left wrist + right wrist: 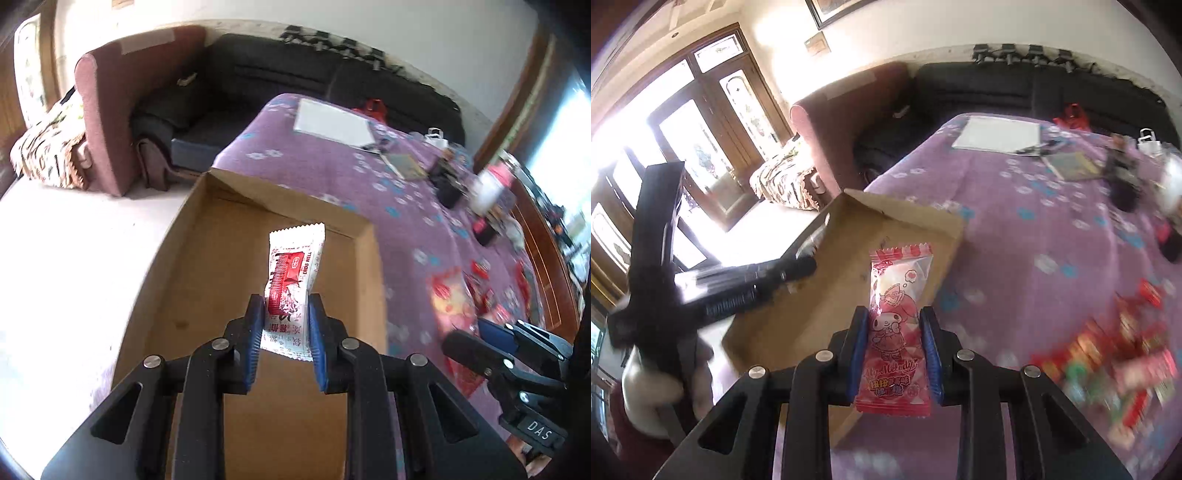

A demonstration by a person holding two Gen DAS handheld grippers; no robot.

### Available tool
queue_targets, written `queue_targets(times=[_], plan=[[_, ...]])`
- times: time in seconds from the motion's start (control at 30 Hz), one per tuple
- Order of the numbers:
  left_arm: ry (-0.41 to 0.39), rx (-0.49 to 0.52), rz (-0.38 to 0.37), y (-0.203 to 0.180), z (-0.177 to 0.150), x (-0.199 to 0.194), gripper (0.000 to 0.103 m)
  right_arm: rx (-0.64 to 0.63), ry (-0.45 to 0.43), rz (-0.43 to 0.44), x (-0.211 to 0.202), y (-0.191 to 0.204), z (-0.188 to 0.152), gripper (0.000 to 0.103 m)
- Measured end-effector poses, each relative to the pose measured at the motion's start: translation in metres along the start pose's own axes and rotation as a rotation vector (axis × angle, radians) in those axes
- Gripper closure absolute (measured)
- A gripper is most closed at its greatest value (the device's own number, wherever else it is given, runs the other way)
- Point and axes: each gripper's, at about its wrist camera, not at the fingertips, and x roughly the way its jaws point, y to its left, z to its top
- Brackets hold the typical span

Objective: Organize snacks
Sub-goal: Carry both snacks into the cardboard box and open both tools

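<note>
My left gripper (pixel 286 321) is shut on a white and red snack packet (pixel 293 280) and holds it upright above the open cardboard box (pixel 184 280). My right gripper (pixel 894 334) is shut on a pink My Melody candy packet (pixel 895 332) above the near right edge of the same box (pixel 812 317). The left gripper also shows in the right wrist view (pixel 798 267), reaching over the box from the left. The right gripper shows at the right edge of the left wrist view (pixel 480 338). A pile of loose red snack packets (pixel 1108 362) lies on the purple cloth to the right.
The purple flowered tablecloth (pixel 369 177) carries a white paper sheet (pixel 332 123), a booklet (pixel 404 166), dark items and a bottle (pixel 491 188) at the far right. A maroon armchair (pixel 107 110) and black sofa (pixel 258 77) stand beyond the table.
</note>
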Motion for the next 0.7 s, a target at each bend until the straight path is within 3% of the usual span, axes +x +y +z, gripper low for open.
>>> queue_targets(times=[0.23, 0.4, 0.47, 0.6, 0.7], plan=[[0.064, -0.068, -0.004, 0.02, 0.013, 0.052, 0.081, 0.03, 0.105, 0.004, 0.094, -0.001, 0.037, 0.074], [0.075, -0.059, -0.013, 0.017, 0.016, 0.06, 0.081, 0.044, 0.138, -0.022, 0.119, -0.009, 0.041, 0.07], [0.071, -0.068, -0.002, 0.017, 0.017, 0.059, 0.08, 0.051, 0.13, -0.021, 0.119, -0.012, 0.041, 0.059], [0.035, -0.083, -0.021, 0.009, 0.007, 0.043, 0.08, 0.094, 0.036, -0.011, 0.083, -0.024, 0.039, 0.057], [-0.019, -0.014, -0.032, -0.02, -0.008, 0.031, 0.076, 0.103, -0.045, -0.026, 0.046, -0.031, 0.031, 0.05]])
